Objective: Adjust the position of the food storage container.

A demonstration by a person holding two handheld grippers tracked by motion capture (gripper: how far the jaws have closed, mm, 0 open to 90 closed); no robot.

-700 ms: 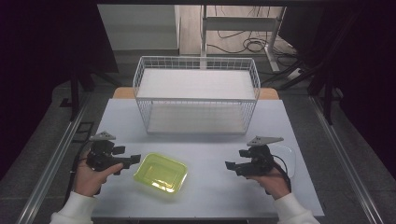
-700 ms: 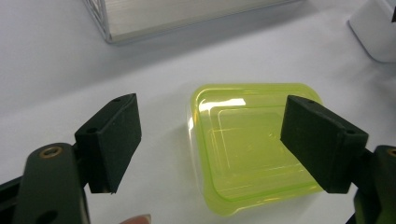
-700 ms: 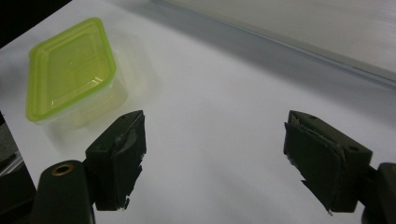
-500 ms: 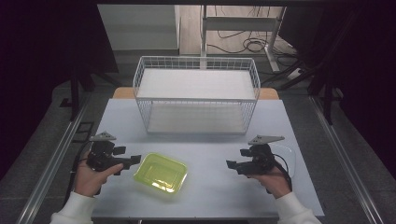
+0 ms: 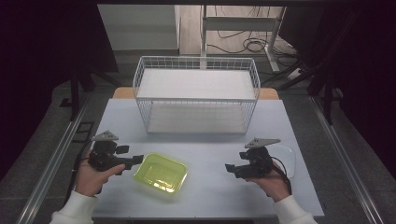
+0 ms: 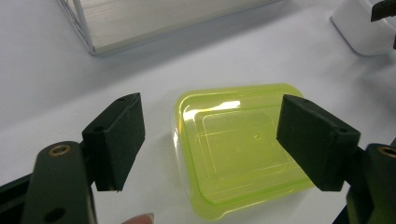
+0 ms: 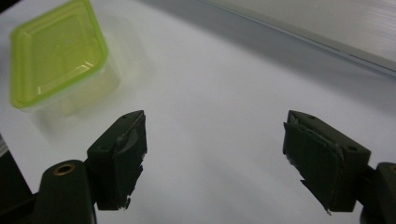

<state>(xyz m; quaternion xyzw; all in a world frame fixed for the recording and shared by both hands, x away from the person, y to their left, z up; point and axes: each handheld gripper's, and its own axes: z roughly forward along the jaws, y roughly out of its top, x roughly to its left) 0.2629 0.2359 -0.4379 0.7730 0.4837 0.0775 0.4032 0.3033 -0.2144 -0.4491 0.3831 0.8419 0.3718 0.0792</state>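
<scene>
A translucent yellow-green plastic box (image 5: 160,172) lies on the white table near the front, left of centre. My left gripper (image 5: 135,161) is just left of it, open. In the left gripper view the box (image 6: 238,149) sits a little beyond the wide-apart jaws of the left gripper (image 6: 217,140), touching neither. My right gripper (image 5: 229,168) hovers at the front right, well apart from the box. It is open, and in the right gripper view there is only bare table between the jaws of the right gripper (image 7: 215,158). The box (image 7: 56,51) shows at the upper left there.
A white wire basket (image 5: 196,95) with a white floor stands at the back centre of the table. A white rounded tray or lid (image 5: 288,158) lies behind my right hand. Dark floor and rails flank the table.
Almost nothing differs. Both grippers stay open at about the same places, and the box has not moved.
</scene>
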